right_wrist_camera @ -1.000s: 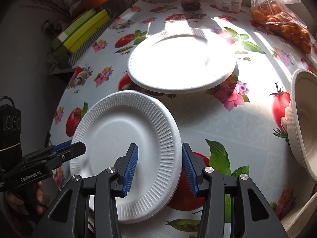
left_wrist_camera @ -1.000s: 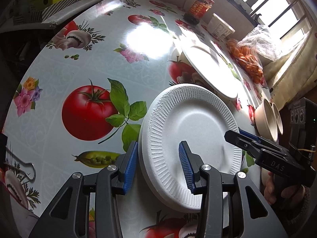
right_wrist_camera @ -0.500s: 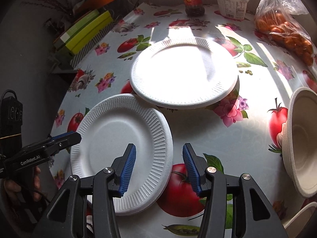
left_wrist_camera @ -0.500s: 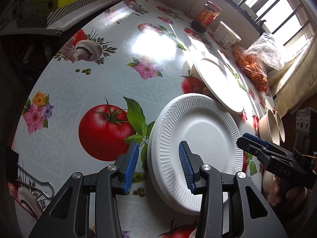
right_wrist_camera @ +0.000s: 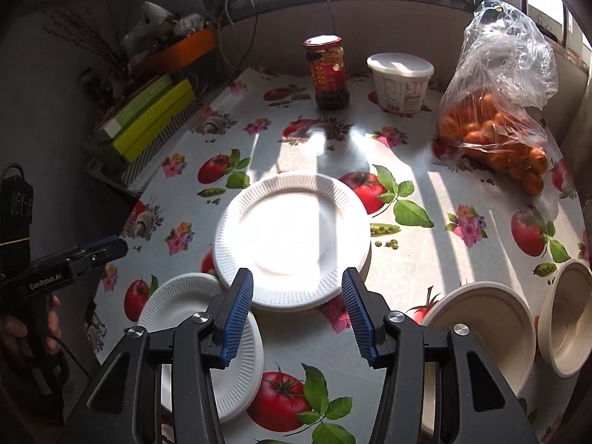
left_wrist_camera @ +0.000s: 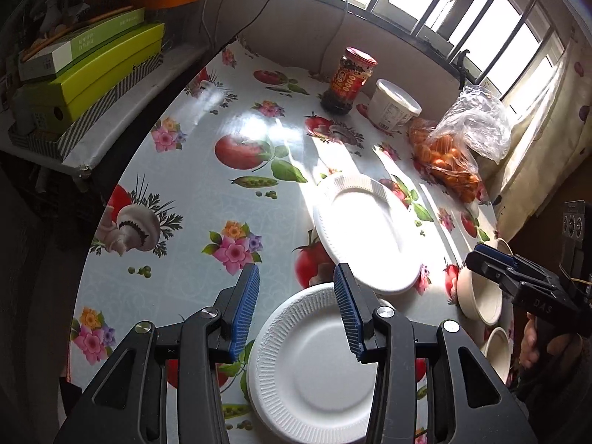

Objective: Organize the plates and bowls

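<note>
A small white paper plate point(left_wrist_camera: 310, 366) lies at the table's near edge; it also shows in the right wrist view point(right_wrist_camera: 185, 307). A larger white paper plate point(left_wrist_camera: 364, 233) lies beyond it, its near rim overlapping the small plate point(right_wrist_camera: 292, 236). Two beige bowls point(right_wrist_camera: 484, 325) point(right_wrist_camera: 568, 314) sit at the right; they also show in the left wrist view point(left_wrist_camera: 477, 298). My left gripper point(left_wrist_camera: 296, 309) is open and empty above the small plate's far rim. My right gripper point(right_wrist_camera: 298, 314) is open and empty above the large plate's near rim.
A red-labelled jar point(right_wrist_camera: 329, 74), a white tub point(right_wrist_camera: 401, 81) and a plastic bag of oranges point(right_wrist_camera: 495, 137) stand at the back of the table. Green boxes point(left_wrist_camera: 92, 70) lie on a shelf to the left. The tablecloth point(left_wrist_camera: 207, 192) has tomato and flower prints.
Both grippers have pulled back and risen away from the small plate, which now lies on the table. Both stay open.
</note>
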`<state>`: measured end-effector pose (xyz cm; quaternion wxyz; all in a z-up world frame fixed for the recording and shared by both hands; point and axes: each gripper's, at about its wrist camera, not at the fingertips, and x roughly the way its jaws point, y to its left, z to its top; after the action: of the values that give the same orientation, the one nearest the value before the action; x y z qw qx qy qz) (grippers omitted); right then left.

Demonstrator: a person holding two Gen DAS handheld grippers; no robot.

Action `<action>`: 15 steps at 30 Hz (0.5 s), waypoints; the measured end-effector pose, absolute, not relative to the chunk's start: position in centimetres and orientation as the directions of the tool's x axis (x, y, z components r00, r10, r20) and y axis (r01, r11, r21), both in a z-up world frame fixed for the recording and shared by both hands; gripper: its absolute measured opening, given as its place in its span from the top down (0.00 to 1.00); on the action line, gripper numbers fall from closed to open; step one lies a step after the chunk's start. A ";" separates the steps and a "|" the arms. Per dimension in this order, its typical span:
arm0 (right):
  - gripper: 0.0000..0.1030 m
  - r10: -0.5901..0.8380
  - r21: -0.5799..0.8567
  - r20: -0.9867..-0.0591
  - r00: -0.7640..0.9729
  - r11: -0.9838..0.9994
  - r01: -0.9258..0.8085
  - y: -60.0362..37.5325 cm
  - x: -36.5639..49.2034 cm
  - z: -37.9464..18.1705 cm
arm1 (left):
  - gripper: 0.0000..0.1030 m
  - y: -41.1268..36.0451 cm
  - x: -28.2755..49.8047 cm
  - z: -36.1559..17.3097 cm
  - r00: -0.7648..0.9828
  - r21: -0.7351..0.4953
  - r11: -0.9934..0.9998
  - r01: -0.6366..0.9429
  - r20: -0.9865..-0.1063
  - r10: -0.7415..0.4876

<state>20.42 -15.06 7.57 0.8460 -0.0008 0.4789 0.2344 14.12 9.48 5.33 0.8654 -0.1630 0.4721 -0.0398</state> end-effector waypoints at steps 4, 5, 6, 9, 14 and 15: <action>0.52 0.384 0.232 -0.812 0.440 0.903 -0.361 -16.6 22.5 8.5 | 0.58 8.5 16.8 6.0 0.530 -0.345 0.937 -0.058 -0.806 -0.264; 0.52 0.380 0.233 -0.817 0.434 0.906 -0.355 -16.8 23.1 8.6 | 0.58 8.3 17.2 6.2 0.530 -0.334 0.941 -0.056 -0.808 -0.255; 0.52 0.376 0.231 -0.824 0.424 0.906 -0.355 -16.9 23.6 8.6 | 0.58 7.9 17.7 6.4 0.532 -0.322 0.946 -0.050 -0.810 -0.247; 0.52 0.386 0.260 -0.832 0.397 0.905 -0.336 -17.5 25.3 8.1 | 0.58 7.2 19.0 6.1 0.516 -0.316 0.948 -0.036 -0.819 -0.253; 0.52 0.405 0.320 -0.850 0.336 0.905 -0.281 -17.5 28.0 4.9 | 0.58 6.7 21.0 3.6 0.462 -0.332 0.941 -0.071 -0.847 -0.264; 0.52 0.411 0.335 -0.856 0.315 0.903 -0.267 -17.4 28.4 4.0 | 0.58 6.6 21.2 3.1 0.452 -0.332 0.940 -0.074 -0.852 -0.265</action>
<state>28.41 -17.38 4.03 0.8081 0.0656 0.5465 0.2097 21.24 6.58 3.10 0.8362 -0.1632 0.5205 -0.0571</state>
